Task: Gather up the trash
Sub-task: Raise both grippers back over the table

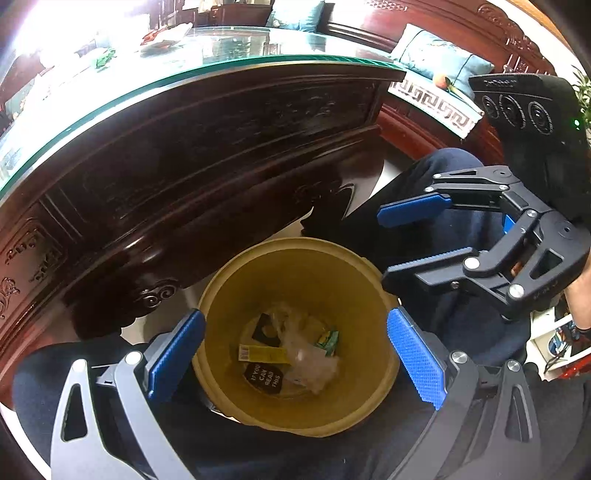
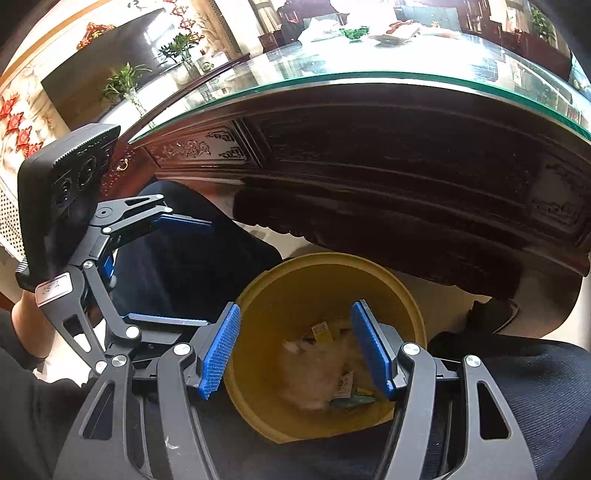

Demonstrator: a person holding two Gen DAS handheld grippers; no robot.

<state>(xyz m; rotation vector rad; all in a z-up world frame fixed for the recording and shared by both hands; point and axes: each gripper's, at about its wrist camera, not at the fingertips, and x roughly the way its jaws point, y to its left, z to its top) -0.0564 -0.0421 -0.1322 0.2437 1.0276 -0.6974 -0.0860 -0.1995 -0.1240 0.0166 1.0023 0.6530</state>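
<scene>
Both tongs stand apart and empty over the bin. The left tongs [image 1: 295,354] frame the yellow bin [image 1: 229,295] in their own view, one blue pad at 8 o'clock and the other at 4 o'clock of its mouth, nothing between them. The right tongs [image 2: 295,350] hang likewise above the same bin [image 2: 410,306], with pads either side of the litter. In the left view the right tongs [image 1: 402,243] reach in from 3 o'clock, jaws parted, pointing toward the bin's rim. The collected trash lies on the bin's bottom: a crumpled clear plastic wrapper [image 1: 310,354], a yellow packet [image 1: 264,354], a black round label [image 1: 264,376] and a small green wrapper [image 1: 328,338]. The bin stands on the floor between the person's dark-trousered knees, just in front of the carved dark-wood worktop [image 1: 207,136] with its glass top. By my reading a drop has just been made, or the bin is being checked, and the step in hand is the release. More scraps, among them a green piece [image 2: 354,32], show on the glass at 12 o'clock, so the next move probably calls for lifting one hand clear of the bin, reaching over the glass edge and closing on a piece. Both hands tilt steeply downward, side by side, and a hand [image 2: 26,314] grips the left handle at 9 o'clock.
</scene>
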